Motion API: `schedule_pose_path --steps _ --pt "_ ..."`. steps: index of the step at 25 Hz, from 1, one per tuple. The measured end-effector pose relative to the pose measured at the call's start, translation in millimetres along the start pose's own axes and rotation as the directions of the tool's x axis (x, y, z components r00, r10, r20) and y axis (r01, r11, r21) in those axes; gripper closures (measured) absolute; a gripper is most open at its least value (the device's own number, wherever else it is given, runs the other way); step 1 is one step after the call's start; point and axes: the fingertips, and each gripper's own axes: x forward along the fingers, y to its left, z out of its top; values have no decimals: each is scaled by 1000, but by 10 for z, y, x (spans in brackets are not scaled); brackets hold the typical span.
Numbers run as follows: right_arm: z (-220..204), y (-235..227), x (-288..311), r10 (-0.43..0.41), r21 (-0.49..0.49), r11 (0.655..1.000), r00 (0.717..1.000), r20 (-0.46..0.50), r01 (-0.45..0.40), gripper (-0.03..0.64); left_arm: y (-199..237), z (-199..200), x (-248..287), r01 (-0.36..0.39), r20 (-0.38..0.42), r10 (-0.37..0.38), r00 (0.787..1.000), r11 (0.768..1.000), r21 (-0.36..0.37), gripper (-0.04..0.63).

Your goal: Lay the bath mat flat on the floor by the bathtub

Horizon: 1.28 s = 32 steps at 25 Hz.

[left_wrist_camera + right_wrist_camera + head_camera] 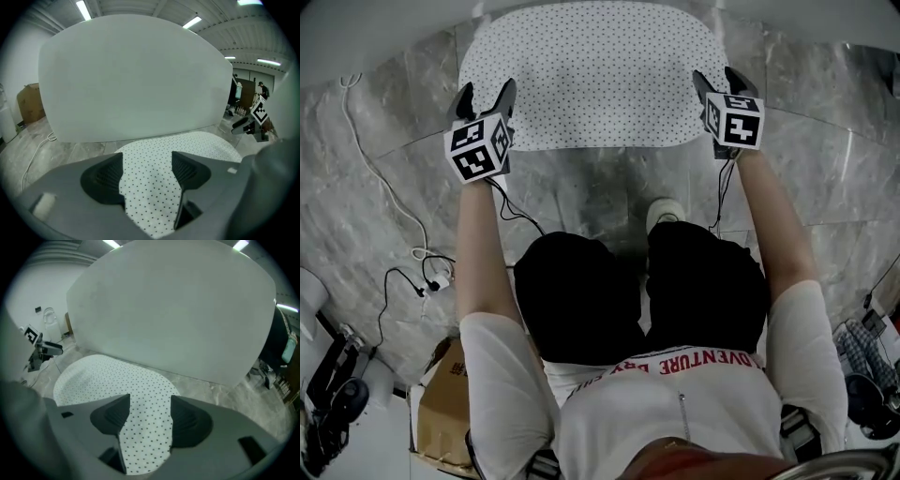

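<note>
The white bath mat [591, 75], dotted with small black spots, lies spread flat on the grey marble floor against the white bathtub [375, 37]. My left gripper [486, 94] stands at the mat's near left corner and my right gripper [719, 79] at its near right corner. In the left gripper view the jaws [147, 161] stand wide apart, with the mat [201, 143] showing in the gap and the bathtub wall [131, 75] behind. The right gripper view shows the same: open jaws [149, 404] over the mat's edge [103, 376], with neither pad pressing on it.
A white cable [380, 178] runs over the floor at the left. A cardboard box [441, 403] sits near left. The person's black-trousered legs [581, 300] and a light shoe [664, 214] are just behind the mat. Some clutter [862, 356] lies at the right edge.
</note>
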Motion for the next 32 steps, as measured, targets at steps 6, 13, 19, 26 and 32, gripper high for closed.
schedule_pose_path --steps 6,13,19,26,32 --pt "268 144 -265 30 2 1000 997 73 -31 560 -205 254 -146 26 46 -26 999 1000 3 568" --pt "828 289 -714 112 -44 993 973 201 -106 607 -516 851 -468 96 120 -100 988 995 37 583" --pt "1633 410 -1588 169 -72 985 947 273 -155 607 -845 1829 -1272 142 171 -149 974 988 53 584" --pt "2527 710 -3069 244 -73 970 922 301 -232 607 -1279 2947 -2631 239 185 -244 952 970 49 584" --pt "3226 914 -4361 292 -94 957 902 320 -276 607 -1450 3994 -3807 291 243 -297 923 955 62 584"
